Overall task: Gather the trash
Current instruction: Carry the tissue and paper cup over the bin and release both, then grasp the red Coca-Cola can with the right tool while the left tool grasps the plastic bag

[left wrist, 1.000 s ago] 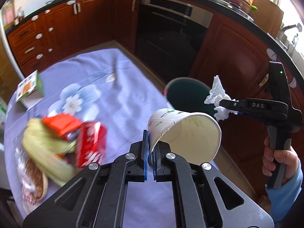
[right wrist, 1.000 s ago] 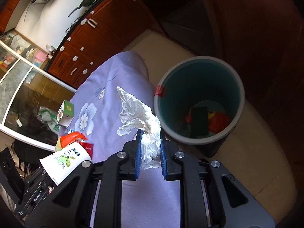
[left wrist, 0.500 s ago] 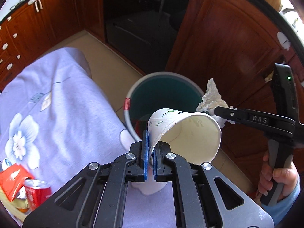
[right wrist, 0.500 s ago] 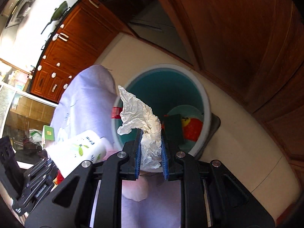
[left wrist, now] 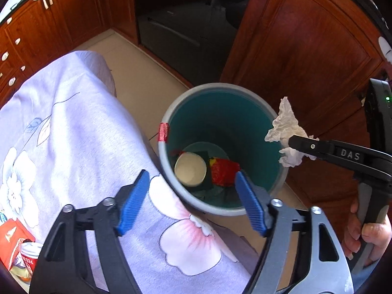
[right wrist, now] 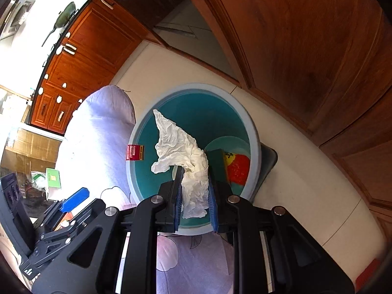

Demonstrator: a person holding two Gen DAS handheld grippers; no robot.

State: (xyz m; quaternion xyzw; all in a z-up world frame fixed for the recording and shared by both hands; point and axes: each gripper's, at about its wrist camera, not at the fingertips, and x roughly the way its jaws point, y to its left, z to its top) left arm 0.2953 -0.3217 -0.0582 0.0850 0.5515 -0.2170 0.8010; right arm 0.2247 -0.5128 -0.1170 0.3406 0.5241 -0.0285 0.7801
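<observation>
A teal trash bin with a grey rim stands on the floor beside the table; it also shows in the right wrist view. A white paper cup lies inside it next to a red wrapper. My left gripper is open and empty above the bin's near rim. My right gripper is shut on a crumpled white tissue and holds it over the bin; the tissue also shows in the left wrist view.
The table wears a lilac flowered cloth. A red can and a red packet lie at its left edge. Wooden cabinets and a dark oven stand behind the bin.
My left gripper opened and the paper cup dropped into the bin. Both grippers moved over the bin. The right gripper still holds the tissue.
</observation>
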